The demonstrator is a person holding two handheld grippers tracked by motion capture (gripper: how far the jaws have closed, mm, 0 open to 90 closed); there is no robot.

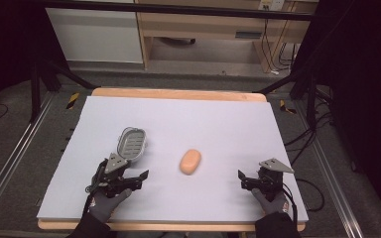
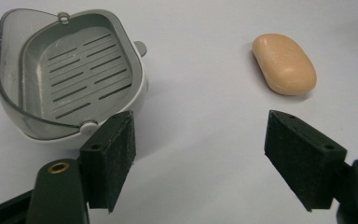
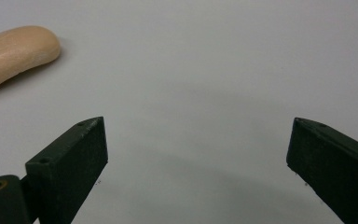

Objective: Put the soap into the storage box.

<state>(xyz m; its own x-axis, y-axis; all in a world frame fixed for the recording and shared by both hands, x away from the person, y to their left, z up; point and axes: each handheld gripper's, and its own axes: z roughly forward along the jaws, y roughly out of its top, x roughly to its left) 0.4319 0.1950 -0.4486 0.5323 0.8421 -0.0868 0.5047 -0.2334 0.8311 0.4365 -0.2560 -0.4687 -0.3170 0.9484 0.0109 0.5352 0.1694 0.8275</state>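
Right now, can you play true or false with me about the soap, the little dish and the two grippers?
1. The soap is lying in the soap dish. False: it lies on the white tabletop, apart from the dish and to its right in the high view.
2. The soap dish is empty. True: its slotted grey bottom is bare in the left gripper view.
3. The left gripper is squeezing the soap. False: its jaws are spread wide and hold nothing.
4. The right gripper is open too. True: there is only bare tabletop between its jaws.
5. The soap dish is nearer the left gripper than the right one. True.
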